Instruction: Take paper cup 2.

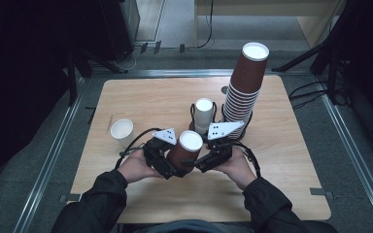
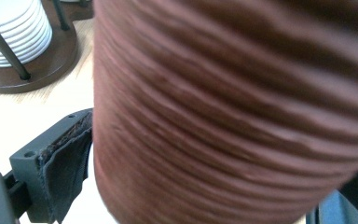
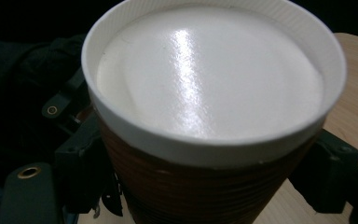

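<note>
A brown ribbed paper cup with a white top end is held above the table's near middle, tilted. My left gripper grips its lower wall from the left, and my right gripper grips it from the right. In the left gripper view the cup's brown wall presses against the padded left finger. From the right gripper view I look down on the cup's white end, and both black jaws sit against its brown sides.
A tall leaning stack of brown cups rises at the back right. A stack of white cups stands in a dark wire holder. A single white cup sits on the wooden table at left.
</note>
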Action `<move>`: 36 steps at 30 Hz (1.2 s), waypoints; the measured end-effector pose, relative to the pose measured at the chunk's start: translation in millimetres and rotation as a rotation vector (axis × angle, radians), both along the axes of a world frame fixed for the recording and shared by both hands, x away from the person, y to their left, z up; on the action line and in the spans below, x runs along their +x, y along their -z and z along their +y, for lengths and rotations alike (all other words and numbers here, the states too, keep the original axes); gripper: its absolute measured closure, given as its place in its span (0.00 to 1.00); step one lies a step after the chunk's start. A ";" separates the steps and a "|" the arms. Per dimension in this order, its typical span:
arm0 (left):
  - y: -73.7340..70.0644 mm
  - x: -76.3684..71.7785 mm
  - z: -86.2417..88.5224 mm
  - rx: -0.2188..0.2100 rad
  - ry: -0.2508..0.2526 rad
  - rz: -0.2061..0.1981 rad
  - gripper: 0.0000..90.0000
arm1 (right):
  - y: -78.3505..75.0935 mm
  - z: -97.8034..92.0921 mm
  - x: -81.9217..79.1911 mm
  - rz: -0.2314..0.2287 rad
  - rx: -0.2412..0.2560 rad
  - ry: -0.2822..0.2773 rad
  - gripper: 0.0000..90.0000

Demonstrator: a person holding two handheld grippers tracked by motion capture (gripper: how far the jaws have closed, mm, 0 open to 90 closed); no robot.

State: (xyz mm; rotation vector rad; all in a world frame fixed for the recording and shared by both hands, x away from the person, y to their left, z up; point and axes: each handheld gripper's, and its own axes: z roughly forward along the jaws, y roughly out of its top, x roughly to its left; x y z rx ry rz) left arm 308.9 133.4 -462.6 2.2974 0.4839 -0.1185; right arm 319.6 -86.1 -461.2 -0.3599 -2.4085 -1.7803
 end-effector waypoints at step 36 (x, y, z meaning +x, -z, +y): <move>-5.4 6.6 21.3 0.030 -0.051 -0.005 0.08 | -7.9 -13.3 1.8 0.023 -0.097 0.045 0.16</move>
